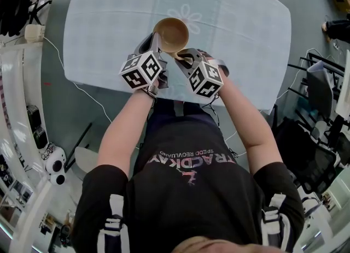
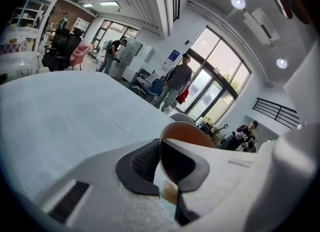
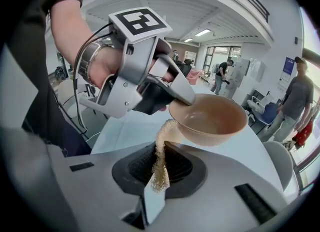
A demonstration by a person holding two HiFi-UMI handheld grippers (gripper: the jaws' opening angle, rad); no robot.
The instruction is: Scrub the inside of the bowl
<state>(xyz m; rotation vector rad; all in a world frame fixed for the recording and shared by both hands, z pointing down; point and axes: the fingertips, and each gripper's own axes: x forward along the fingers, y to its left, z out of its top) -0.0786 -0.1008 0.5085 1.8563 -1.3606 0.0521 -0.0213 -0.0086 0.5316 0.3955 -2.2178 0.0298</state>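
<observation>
From the head view we see both grippers side by side over the table [image 1: 109,28] with its pale cloth. The bowl [image 1: 170,34] sits just beyond them, its round tan inside facing up. That view does not let us read either pair of jaws. The left gripper view fills that gap: the left gripper [image 2: 160,163] is clamped on the bowl [image 2: 187,133], which appears edge-on with its thin rim pinched between the two dark pads. The right gripper view shows what neither of the others does: the right gripper [image 3: 154,176] is closed on a thin, tan, fibrous scrubbing pad [image 3: 161,151]. The pad stands up from between the jaws and its top end touches the near rim of the bowl [image 3: 210,118]. In the same view we see the left gripper [image 3: 172,93] from outside, biting the bowl's far rim, with the person's hand [image 3: 107,65] behind it. The bowl is empty, its inside smooth and slightly glossy. We cannot tell whether its base rests on the cloth. Only the two gripper views show people standing by the windows in the background [image 2: 175,83].
</observation>
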